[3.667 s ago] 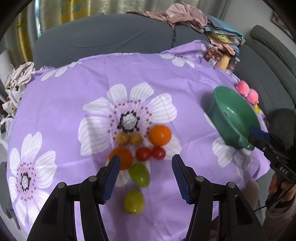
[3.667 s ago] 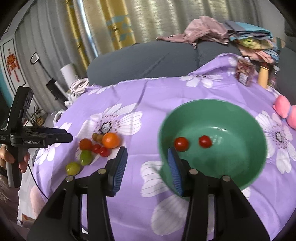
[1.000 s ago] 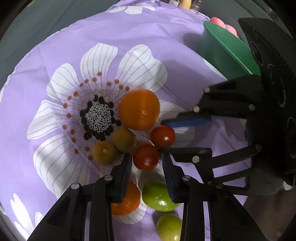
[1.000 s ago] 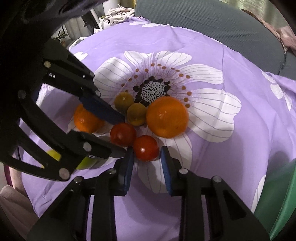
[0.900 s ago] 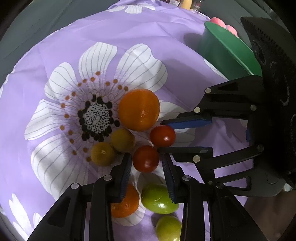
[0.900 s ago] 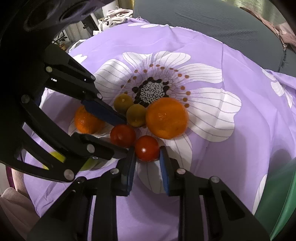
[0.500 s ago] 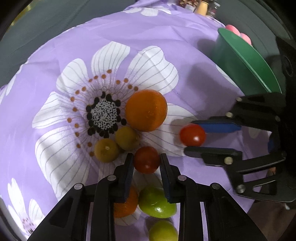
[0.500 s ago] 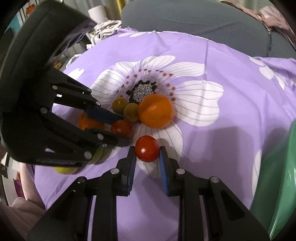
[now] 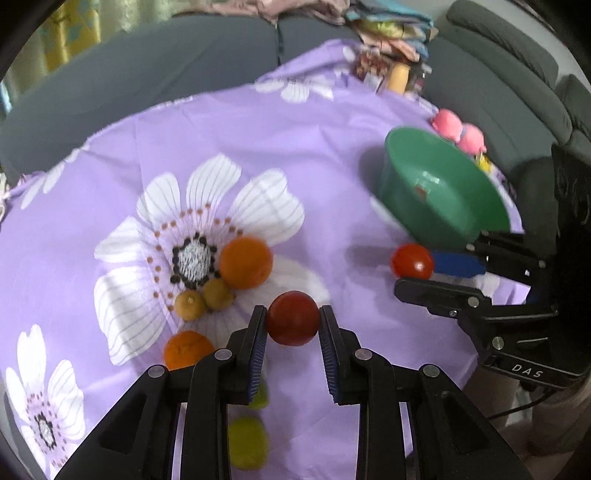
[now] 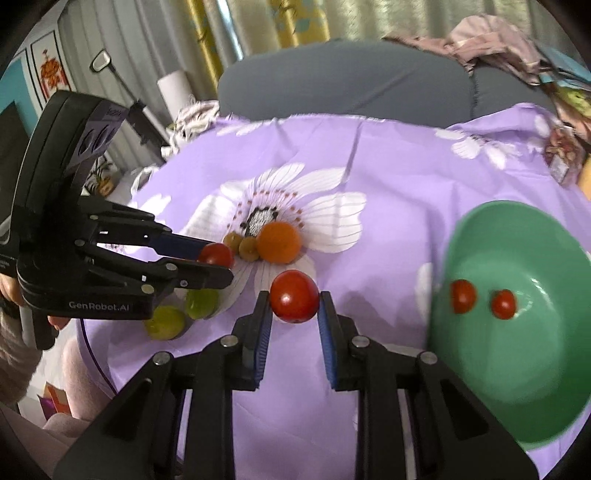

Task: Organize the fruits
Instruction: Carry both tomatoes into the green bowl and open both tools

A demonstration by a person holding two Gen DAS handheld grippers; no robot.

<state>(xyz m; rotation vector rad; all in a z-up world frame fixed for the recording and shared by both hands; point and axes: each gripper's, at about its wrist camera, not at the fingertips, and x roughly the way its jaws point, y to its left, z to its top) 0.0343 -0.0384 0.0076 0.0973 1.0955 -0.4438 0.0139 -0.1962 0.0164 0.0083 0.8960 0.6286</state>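
Both grippers lifted – each pinching one tomato (image 9: 292, 317) | bowl (image 10: 535, 236) – two tomatoes

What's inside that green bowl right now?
Two small red tomatoes lie side by side in the green bowl. The bowl's near part runs out of the right wrist view, so anything there cannot be seen.

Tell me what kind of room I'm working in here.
Most likely a home living room: a grey sofa curves behind the table, which has a purple floral cloth, with piled clothes on the sofa back and curtains behind.
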